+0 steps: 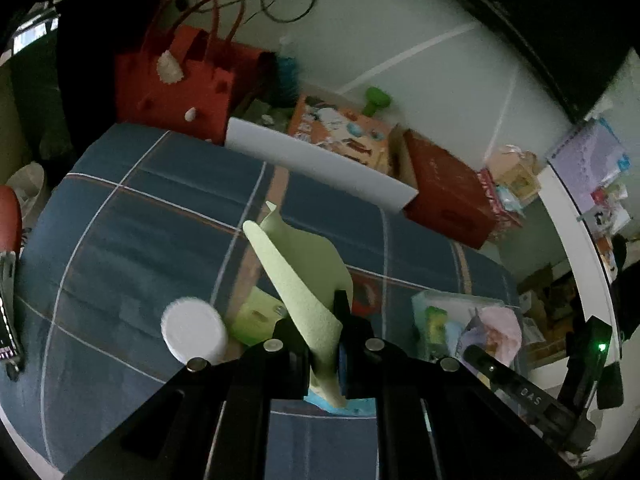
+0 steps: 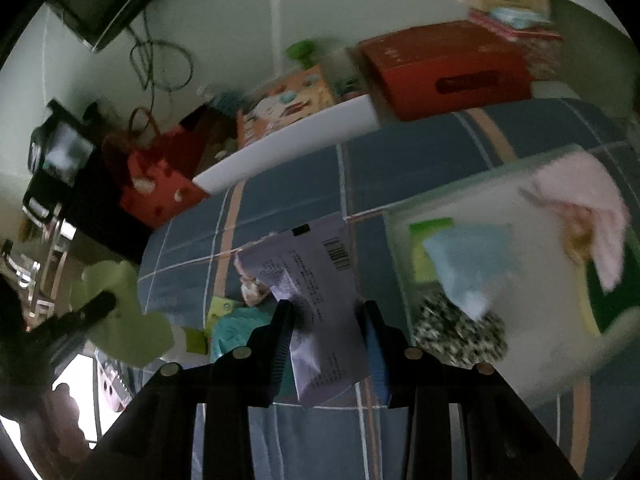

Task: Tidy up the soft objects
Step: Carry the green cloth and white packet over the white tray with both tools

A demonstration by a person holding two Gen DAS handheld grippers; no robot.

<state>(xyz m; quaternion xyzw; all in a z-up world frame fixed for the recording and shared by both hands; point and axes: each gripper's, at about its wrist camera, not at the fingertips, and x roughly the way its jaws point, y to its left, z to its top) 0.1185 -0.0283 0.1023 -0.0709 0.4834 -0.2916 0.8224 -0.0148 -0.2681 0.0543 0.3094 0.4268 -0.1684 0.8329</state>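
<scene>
Both views are looking dim and greenish, with the pale wall (image 1: 420, 20) taking the most light and everything below it sinking into shadow. Fisheye bending is curving the wall's seams and blackening the corners around it. In the right wrist view, the clear bin (image 2: 472, 184) below the wall is smearing with motion blur; the left view is staying sharper.

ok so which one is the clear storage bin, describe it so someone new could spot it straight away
Start from the blue plaid bedspread that fills the right wrist view. On its right side sits the clear plastic bin, right of the packet in the right gripper. It is the only see-through container, with a pink cloth draped over its far rim.
</scene>
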